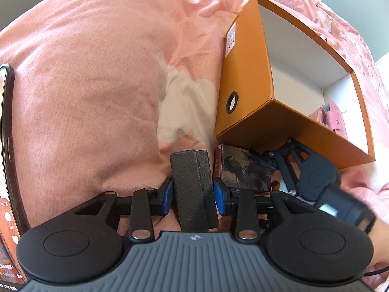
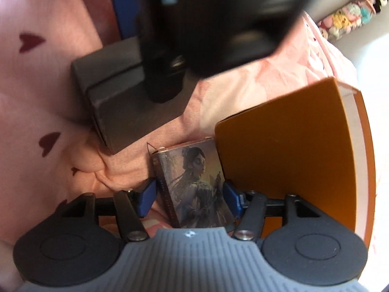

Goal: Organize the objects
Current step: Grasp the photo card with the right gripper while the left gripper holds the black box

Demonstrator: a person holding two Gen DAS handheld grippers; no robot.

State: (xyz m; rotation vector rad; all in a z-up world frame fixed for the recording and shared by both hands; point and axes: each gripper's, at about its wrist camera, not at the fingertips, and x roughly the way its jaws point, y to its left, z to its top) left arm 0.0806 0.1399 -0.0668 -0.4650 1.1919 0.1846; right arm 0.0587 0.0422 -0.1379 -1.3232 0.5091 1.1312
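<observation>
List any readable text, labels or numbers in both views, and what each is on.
Nothing reads cleanly.
White label on the orange box: print too small.
Phone screen at the left edge: digits and characters, too blurred and cut off.
Illustrated small box, spine lettering: blurred.
Compass-like emblem on the gripper body: a sign, no words.

Pretty clearly someone's bedroom at home. Everything sits on a bed covered with a soft pink duvet (image 1: 92, 77) printed with white clouds, and the right wrist view shows pink fabric with little dark red hearts (image 2: 31, 41) on it. Off in the far corner of that same view there's a row of small plush toys (image 2: 350, 17) lined up along a pale ledge, though they're blurry. An orange shoebox (image 1: 245, 92) with a white inside lies open on the bedding, and a phone (image 1: 6, 146) with a lit screen rests at the edge.
</observation>
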